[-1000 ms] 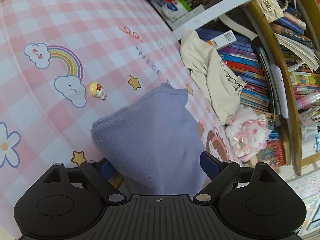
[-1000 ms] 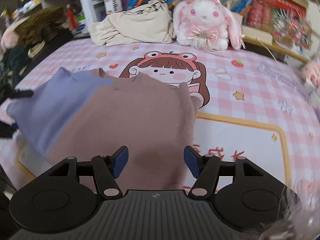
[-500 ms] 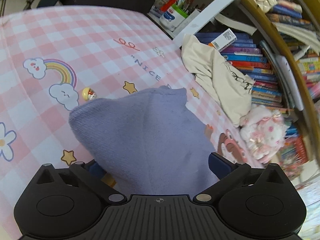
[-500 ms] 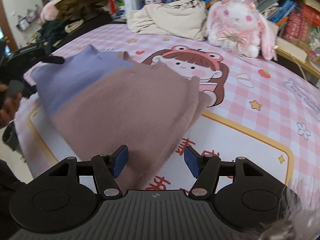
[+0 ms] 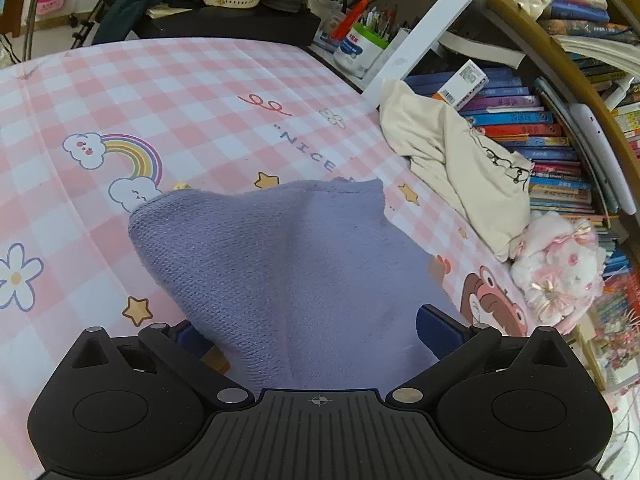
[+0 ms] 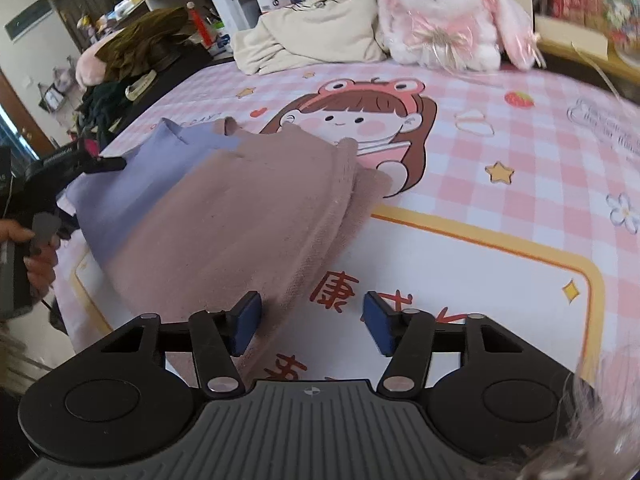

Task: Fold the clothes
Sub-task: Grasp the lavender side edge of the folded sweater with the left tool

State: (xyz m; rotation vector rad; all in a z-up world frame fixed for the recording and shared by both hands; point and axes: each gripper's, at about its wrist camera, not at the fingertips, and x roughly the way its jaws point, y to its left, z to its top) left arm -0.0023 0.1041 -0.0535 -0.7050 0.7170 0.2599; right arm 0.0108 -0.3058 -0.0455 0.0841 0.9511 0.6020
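With both the left gripper (image 5: 308,330) and right gripper (image 6: 310,322) spread wide and grasping nothing, we judge the lilac-and-pink fleece garment (image 6: 224,208), heaped centre-left on the checked mat (image 6: 500,128), soft, light and floppy, best pinched along its near hem.

garment (image 6: 224,216): fuzzy knit, two-tone, lavender section adjoining a dusty-pink section
state: lying folded over, layered pink edges showing at its right side
pose: lying mostly flat, lavender end (image 5: 288,264) bulging up in a soft ridge
location: resting on the pink checked cartoon mat (image 6: 500,208)
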